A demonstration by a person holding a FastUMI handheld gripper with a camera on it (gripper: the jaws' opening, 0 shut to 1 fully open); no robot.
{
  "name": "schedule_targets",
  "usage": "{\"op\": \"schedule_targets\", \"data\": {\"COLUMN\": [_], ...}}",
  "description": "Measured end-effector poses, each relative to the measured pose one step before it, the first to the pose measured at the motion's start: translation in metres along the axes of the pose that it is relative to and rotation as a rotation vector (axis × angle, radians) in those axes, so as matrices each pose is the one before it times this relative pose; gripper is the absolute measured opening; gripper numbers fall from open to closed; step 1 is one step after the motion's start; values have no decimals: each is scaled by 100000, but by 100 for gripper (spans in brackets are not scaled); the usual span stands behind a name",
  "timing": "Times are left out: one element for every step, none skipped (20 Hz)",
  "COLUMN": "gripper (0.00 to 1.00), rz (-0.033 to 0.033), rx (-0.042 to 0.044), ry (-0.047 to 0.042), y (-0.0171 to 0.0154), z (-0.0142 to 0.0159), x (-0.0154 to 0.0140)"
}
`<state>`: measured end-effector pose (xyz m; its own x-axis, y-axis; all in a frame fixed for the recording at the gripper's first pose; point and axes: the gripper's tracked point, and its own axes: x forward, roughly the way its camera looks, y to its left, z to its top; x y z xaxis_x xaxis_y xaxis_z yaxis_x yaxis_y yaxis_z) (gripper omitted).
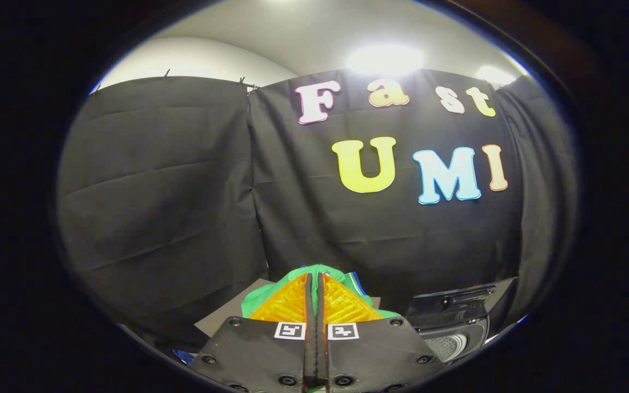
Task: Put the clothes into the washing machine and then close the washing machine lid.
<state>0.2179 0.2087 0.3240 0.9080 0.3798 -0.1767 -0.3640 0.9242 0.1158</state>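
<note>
My gripper (314, 275) is held up facing the booth's black wall, its fingers (287, 303) pressed together. A green garment (260, 297) with a blue and white edge (354, 279) bunches around and behind the fingertips, apparently pinched between them and hanging off them. To the right, lower down and beyond the fingers, stands the dark washing machine (456, 319). Its lid (459, 297) is raised and the pale perforated drum (448, 344) shows inside the opening.
A grey flat surface (224, 316) lies under and left of the garment. A bit of blue fabric (183, 356) shows at its near left corner. The black cloth wall closes off the space behind.
</note>
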Motion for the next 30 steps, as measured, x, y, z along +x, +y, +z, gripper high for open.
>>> {"op": "schedule_targets", "data": {"gripper": [1, 1, 1, 1, 1, 1, 1, 1, 1, 1, 1, 1, 1, 1, 1, 1, 1, 1, 1, 1, 1, 1, 1, 1, 1, 1, 1, 1, 1, 1], "rz": [-1334, -1695, -1812, -1721, -1947, -1959, -1966, -1248, -900, -1489, -1848, -1752, -1338, -931, -1059, -1366, -1075, -772, -238, -167, -553, -673, -526, -268, 147, 325, 333, -453, -452, -358], "rx": [612, 424, 362, 179, 55, -15, 69, 621, 271, -211, -397, -303, -159, 175, -317, -642, -622, 28, 295, 339, -180, -357, -247, -40, 271, 706, 529, 195, -85, 107], "ry": [-339, -90, -208, -117, -134, -129, 44, 248, -89, -191, -422, -332, 263, 241, 350, 228, 397, 242, 803, 979, 778, 392, 251, 661, 1142, 1311, 1339, 1375, 960, 1330], "y": [-1571, -1668, -1719, -1714, -1660, -1725, -1714, -1581, -1274, -1562, -1614, -1434, -1293, -1094, -1092, -1011, -855, -700, -441, -404, -548, -550, -391, -367, -242, -209, -187, -337, -383, -327], "z": [103, 132, -82, 27, -88, 5, -379, -347, -457, -198, -367, -331, -628, -650, -860, -718, -830, -701, -989, -923, -932, -834, -903, -907, -1097, -1140, -1178, -1085, -1087, -1036], "x": [-503, -462, -476, -328, -400, -212, -322, -270, -429, -229, -297, -103, -82, 37, 147, 255, 214, 345, 428, 453, 502, 490, 398, 543, 786, 686, 746, 664, 753, 666]}}
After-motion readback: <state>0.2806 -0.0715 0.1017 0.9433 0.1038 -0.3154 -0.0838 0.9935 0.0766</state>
